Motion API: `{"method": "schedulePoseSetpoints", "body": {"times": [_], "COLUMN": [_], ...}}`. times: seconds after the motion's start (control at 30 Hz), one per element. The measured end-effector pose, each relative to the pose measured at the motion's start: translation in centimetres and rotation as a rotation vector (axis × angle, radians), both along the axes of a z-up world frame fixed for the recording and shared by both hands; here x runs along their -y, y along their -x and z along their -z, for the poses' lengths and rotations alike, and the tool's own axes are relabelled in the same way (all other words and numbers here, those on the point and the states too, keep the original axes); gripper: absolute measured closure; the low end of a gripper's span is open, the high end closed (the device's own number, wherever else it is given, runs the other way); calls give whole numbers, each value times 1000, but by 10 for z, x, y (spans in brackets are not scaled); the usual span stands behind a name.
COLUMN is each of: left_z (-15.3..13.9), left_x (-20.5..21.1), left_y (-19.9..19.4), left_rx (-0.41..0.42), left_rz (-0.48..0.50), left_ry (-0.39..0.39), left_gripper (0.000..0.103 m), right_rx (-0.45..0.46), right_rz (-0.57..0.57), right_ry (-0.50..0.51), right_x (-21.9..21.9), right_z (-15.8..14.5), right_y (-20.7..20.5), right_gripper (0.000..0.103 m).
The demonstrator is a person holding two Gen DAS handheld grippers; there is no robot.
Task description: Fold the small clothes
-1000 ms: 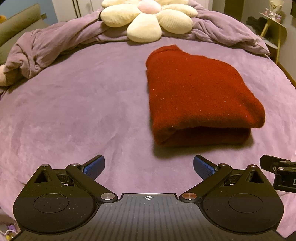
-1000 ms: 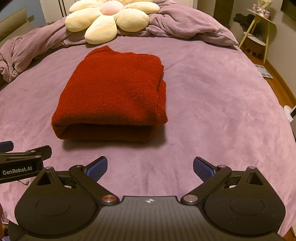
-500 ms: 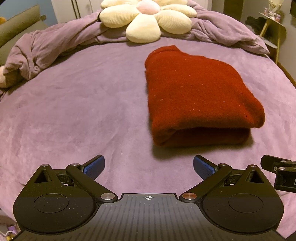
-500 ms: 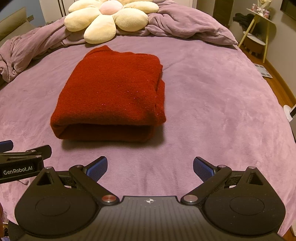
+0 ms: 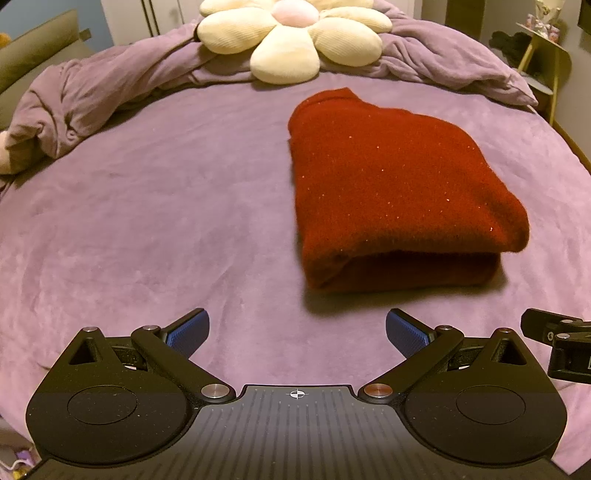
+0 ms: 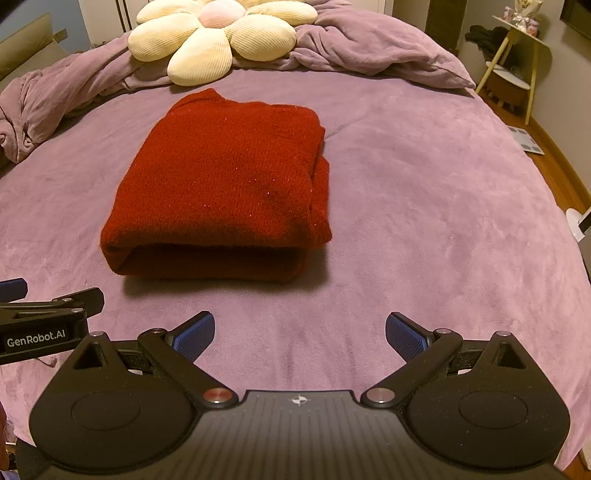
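A red knitted sweater (image 5: 391, 184) lies folded into a thick rectangle on the purple bed cover (image 5: 147, 206). In the right wrist view the sweater (image 6: 225, 184) sits ahead and left of centre. My left gripper (image 5: 297, 332) is open and empty, hovering near the bed's front, with the sweater ahead to its right. My right gripper (image 6: 299, 334) is open and empty, just short of the sweater's folded near edge. Neither gripper touches the cloth.
A cream flower-shaped cushion (image 5: 291, 33) rests on a bunched purple duvet (image 5: 92, 92) at the head of the bed. A yellow side table (image 6: 517, 62) stands at the right, with wooden floor (image 6: 554, 166) beyond the bed's edge.
Both grippers have stayed open and nearly still; the views have shifted only slightly. The sweater has not moved.
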State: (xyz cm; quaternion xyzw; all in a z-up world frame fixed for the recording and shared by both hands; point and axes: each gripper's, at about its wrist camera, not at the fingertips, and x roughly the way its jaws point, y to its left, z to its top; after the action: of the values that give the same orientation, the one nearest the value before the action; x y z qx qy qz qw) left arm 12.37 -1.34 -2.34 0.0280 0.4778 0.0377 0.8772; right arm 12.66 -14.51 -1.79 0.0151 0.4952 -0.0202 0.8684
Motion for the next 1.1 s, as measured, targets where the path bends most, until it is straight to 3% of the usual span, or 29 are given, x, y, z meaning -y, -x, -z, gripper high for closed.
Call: {"method": "schedulePoseSetpoints", "body": {"times": [1.1], "left_z": [4], "left_x": [5], "left_y": [0], "left_rx": [-6], "left_rz": [9], "left_ry": [-12], "left_gripper": [0], "right_rx": [-3], "right_rz": [-6], "right_ry": [-7], "right_x": [-1], "right_z": [4], "right_y": [1], "right_gripper": [4]}}
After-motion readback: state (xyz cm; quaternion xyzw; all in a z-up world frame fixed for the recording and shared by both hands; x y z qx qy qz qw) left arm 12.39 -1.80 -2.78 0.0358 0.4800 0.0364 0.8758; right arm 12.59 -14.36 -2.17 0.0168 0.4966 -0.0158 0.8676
